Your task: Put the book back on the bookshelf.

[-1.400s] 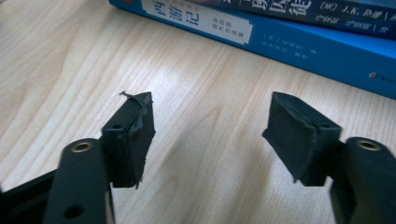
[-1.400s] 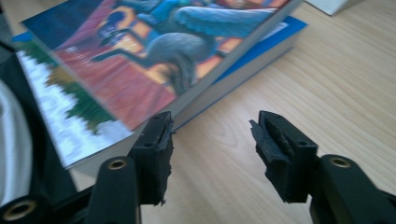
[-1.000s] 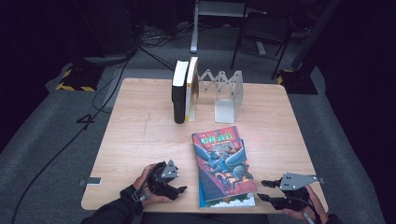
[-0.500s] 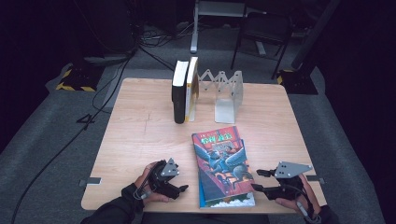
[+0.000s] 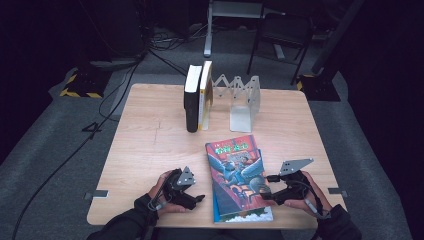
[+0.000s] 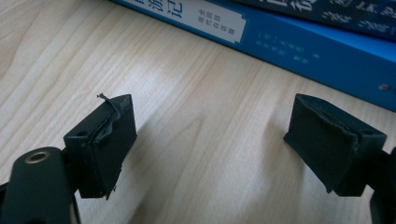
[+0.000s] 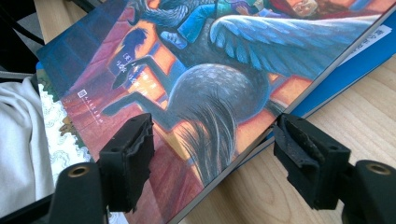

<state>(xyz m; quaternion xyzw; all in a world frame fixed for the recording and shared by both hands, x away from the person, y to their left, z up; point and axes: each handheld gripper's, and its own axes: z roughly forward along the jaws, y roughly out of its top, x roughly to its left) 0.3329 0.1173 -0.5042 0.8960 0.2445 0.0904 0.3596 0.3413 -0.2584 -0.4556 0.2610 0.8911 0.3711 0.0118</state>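
Right claw, jaws just opening and holding nothing, straddles the right edge of the illustrated paperback book lying atop a blue book on the wooden tabletop; left claw waits wide left of it. A shallow bite could slide the cover sideways.

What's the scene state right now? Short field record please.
surface: wooden table
flat books: picture-cover book lying on a blue book, near front edge
upright books: two standing at the left end of a metal book rack
left gripper: open, nothing between jaws, beside the blue book
right gripper: jaws have just been opening, straddling the picture-cover book's edge, pads not pressing
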